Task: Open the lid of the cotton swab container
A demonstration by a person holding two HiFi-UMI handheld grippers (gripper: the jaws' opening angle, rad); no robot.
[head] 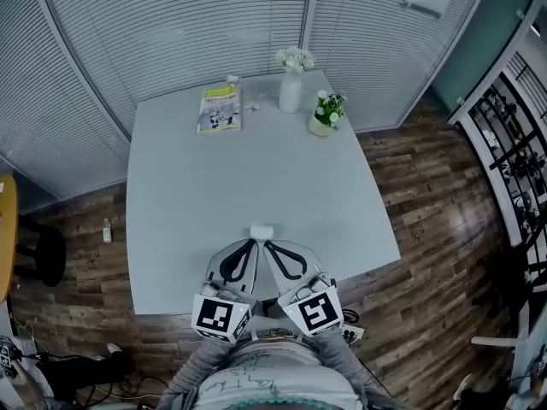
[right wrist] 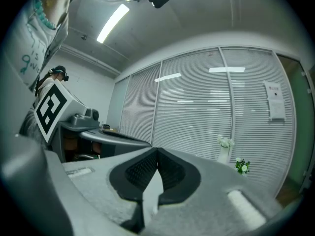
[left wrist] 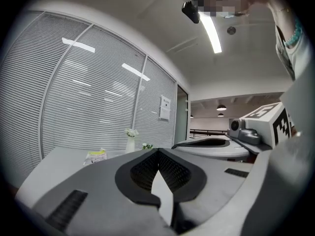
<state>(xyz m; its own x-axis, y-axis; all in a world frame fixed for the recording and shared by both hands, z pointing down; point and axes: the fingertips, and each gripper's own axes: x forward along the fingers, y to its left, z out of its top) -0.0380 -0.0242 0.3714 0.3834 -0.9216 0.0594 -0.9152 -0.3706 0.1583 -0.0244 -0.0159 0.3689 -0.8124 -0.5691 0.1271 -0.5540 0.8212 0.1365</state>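
Note:
Both grippers are held low over the near edge of the grey table (head: 171,229), side by side, with their tips angled toward each other. My left gripper (head: 253,243) (left wrist: 157,151) is shut with nothing between its pads. My right gripper (head: 268,245) (right wrist: 157,150) is shut and empty too. A small white boxy object (head: 261,231) sits on the table right at the two tips; I cannot tell what it is, and the gripper views do not show it. A small pale container (head: 232,79) stands at the far edge by a booklet.
At the back of the table are a green-and-white booklet (head: 220,109), a white vase of flowers (head: 291,88), a small potted plant (head: 325,114) and small white bits (head: 253,106). Slatted blinds stand behind the table. Wood floor surrounds it, and a railing is at the right.

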